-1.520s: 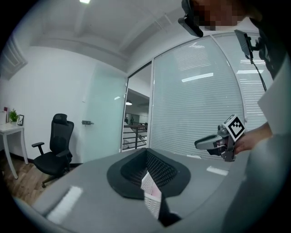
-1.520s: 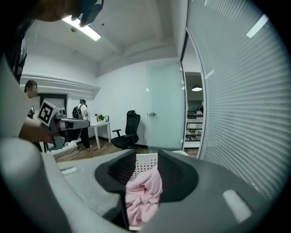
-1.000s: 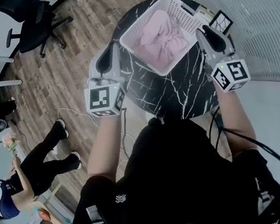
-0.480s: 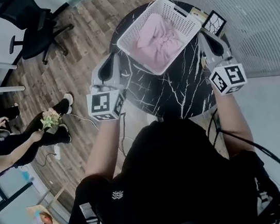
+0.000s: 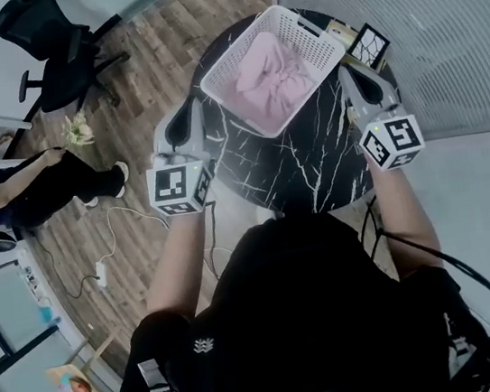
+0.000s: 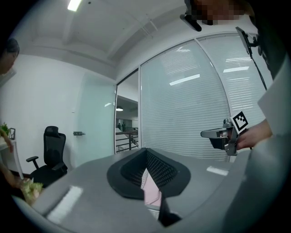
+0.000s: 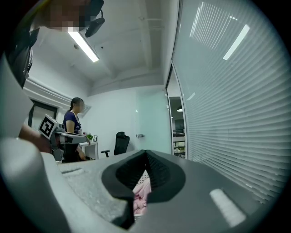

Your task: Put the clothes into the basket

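A white lattice basket (image 5: 324, 40) stands on the far part of a round black marble table (image 5: 314, 166). Crumpled pink clothes (image 5: 270, 70) lie inside it. My left gripper (image 5: 197, 104) hovers just left of the basket's near-left corner, apart from it, its jaws shut and holding nothing. My right gripper (image 5: 342, 71) sits off the basket's right corner, also shut and holding nothing. In the left gripper view the closed jaws of the left gripper (image 6: 147, 152) leave a slit that shows pink cloth (image 6: 151, 189). The right gripper view shows the same pink cloth (image 7: 142, 189) beyond the right gripper (image 7: 145, 157).
A small framed picture (image 5: 370, 42) stands on the table behind the basket. A wall of blinds (image 5: 438, 24) runs close along the right. On the wooden floor at left are an office chair (image 5: 52, 37), a white cable (image 5: 138, 211) and a person holding flowers (image 5: 77, 129).
Both grippers have drawn back a little from the basket's sides. The person at left has moved up the floor with the flowers.
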Demonstrator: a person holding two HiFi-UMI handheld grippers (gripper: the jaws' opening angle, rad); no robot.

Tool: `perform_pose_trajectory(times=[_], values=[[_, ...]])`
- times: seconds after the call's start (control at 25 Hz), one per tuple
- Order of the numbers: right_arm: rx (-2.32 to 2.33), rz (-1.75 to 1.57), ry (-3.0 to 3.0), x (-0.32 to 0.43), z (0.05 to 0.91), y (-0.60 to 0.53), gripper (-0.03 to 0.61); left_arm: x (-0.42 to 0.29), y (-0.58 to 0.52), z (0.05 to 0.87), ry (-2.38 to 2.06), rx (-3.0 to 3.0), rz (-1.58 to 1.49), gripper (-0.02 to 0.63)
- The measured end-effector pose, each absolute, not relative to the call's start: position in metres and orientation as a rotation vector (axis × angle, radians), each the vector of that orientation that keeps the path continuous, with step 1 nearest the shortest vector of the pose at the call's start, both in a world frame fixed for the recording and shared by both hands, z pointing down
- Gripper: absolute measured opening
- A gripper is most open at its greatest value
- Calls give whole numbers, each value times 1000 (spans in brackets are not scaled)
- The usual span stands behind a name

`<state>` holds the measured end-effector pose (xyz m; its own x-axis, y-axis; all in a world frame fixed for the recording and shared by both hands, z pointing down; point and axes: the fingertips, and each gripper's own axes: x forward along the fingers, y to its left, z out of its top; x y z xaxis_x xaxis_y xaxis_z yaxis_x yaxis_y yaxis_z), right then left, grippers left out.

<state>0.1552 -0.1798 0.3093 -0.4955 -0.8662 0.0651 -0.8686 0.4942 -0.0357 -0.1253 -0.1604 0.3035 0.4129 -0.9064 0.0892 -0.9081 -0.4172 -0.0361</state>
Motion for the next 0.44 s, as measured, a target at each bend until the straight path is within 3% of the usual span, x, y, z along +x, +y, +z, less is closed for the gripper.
perform_pose_trajectory(times=[0.44], values=[[1532,88,-2678,152,317,-175,2,-124,-158,305,-1685,2608,105,8]])
